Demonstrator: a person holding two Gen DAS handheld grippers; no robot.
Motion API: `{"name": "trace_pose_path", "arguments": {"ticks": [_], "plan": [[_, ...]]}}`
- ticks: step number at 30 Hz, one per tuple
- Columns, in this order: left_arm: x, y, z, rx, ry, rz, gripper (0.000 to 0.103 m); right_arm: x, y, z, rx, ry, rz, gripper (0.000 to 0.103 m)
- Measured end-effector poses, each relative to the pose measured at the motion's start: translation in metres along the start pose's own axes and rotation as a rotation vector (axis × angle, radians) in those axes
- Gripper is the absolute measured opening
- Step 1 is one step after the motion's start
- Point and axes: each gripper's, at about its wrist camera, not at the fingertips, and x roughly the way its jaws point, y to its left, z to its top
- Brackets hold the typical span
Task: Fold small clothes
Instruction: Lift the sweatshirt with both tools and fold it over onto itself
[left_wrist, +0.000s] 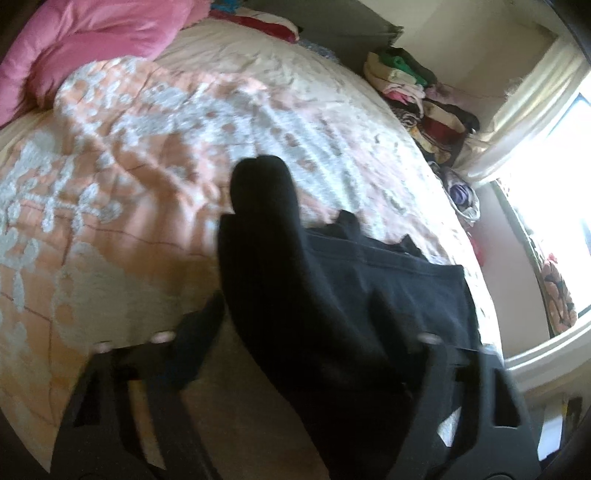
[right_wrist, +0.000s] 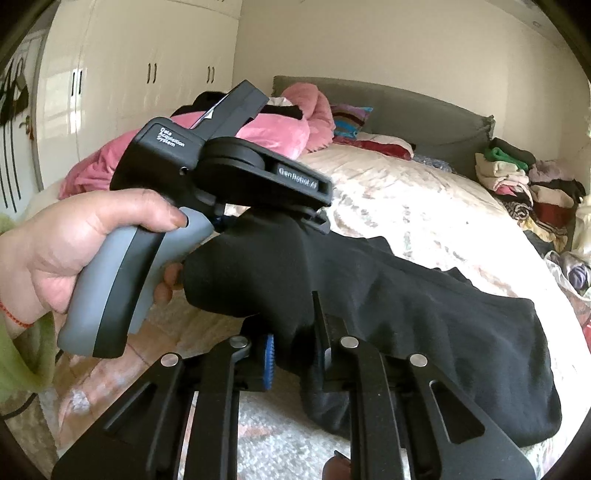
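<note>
Right wrist view: both the right gripper (right_wrist: 291, 354) and left gripper (right_wrist: 295, 221) clenched on soft black knit garment (right_wrist: 424, 310), mid-fold; next, probably laying fabric flat beyond fingertips.

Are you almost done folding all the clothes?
Partly. Done: a stack of folded clothes sits at the far side of the bed. In hand: the black garment is lifted over the bed, the left gripper gripping one end and the right gripper pinching it nearer the camera. Left: this piece still hangs loose and unfolded, so folding it comes next.
</note>
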Motion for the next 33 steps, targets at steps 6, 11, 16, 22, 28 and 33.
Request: {"name": "trace_pose_path", "arguments": {"ticks": [6,11,16,22,28,33], "plan": [[-0.009,-0.036,0.002,0.042,-0.04,-0.033,0.019,-0.022,-0.019,0.001,0.043,-0.049,-0.044,0.012],[-0.02,-0.078,0.006,0.097,-0.071,-0.052,0.019,-0.048,-0.04,0.001,0.087,-0.109,-0.08,0.011],[-0.021,-0.115,0.008,0.142,-0.072,-0.061,0.019,-0.067,-0.062,-0.001,0.15,-0.141,-0.1,0.011],[-0.015,-0.148,0.004,0.18,-0.058,-0.063,0.019,-0.086,-0.083,-0.009,0.22,-0.165,-0.12,0.01],[-0.003,-0.172,0.003,0.217,-0.041,-0.049,0.019,-0.096,-0.099,-0.018,0.281,-0.167,-0.134,0.01],[0.006,-0.188,0.0,0.242,-0.023,-0.038,0.019,-0.101,-0.107,-0.025,0.325,-0.169,-0.143,0.01]]}}
